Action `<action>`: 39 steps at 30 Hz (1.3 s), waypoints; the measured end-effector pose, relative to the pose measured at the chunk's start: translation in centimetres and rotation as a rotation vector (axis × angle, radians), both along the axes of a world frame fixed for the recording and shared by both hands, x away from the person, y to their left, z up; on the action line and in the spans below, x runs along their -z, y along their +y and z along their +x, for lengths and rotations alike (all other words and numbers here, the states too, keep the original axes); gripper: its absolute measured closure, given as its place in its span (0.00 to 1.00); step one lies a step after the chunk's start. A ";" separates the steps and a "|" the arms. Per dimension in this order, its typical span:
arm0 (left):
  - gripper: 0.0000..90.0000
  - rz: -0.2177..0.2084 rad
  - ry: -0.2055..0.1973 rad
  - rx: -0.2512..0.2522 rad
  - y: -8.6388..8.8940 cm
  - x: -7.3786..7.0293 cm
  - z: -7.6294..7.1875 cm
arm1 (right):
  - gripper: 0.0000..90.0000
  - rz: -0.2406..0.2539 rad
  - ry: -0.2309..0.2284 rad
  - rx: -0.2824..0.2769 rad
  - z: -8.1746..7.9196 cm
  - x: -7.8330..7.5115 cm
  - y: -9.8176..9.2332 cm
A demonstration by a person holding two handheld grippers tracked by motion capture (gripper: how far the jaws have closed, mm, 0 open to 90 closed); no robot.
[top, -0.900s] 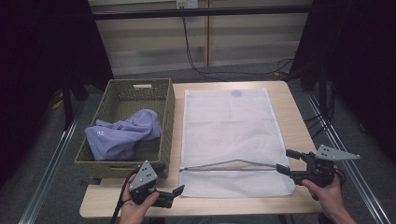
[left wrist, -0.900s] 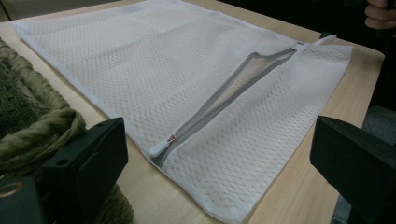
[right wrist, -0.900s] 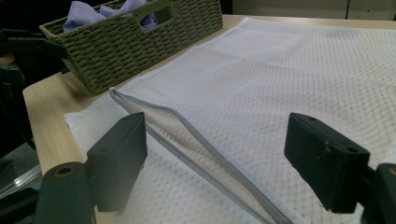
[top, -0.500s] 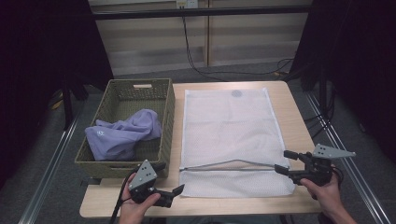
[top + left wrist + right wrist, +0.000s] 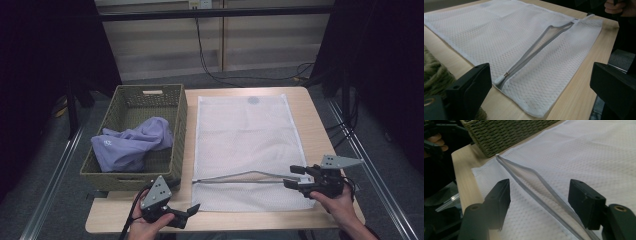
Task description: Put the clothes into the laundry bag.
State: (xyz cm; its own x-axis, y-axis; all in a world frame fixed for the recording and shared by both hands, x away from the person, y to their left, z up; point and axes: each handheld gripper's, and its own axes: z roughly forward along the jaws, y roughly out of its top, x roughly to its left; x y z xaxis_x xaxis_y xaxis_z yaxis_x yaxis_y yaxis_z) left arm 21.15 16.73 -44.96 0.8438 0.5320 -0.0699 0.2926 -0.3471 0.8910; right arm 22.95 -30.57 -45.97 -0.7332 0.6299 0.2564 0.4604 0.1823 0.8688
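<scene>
Your right gripper (image 5: 296,176) has slid slightly left over the mesh bag (image 5: 245,135); both grippers' jaws are released, left gripper (image 5: 192,209) idle.

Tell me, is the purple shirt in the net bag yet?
Not yet. The white net bag lies flat with its grey zipper already open. Both claws, left claw and right claw, are open and hold nothing. The purple cloth sits in the basket, waiting to be bagged.
</scene>
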 end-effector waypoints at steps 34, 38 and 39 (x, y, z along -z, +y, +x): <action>0.04 0.045 0.005 0.024 -0.6 0.3 0.3 | 0.59 -0.103 0.077 -0.249 6.3 -1.2 7.9; 0.04 0.041 0.008 0.032 -0.8 0.3 0.3 | 0.63 -0.097 0.080 -0.246 7.7 -0.6 8.9; 0.04 0.046 0.004 0.037 -0.8 0.2 0.3 | 0.64 -0.086 0.085 -0.253 8.0 -0.3 9.2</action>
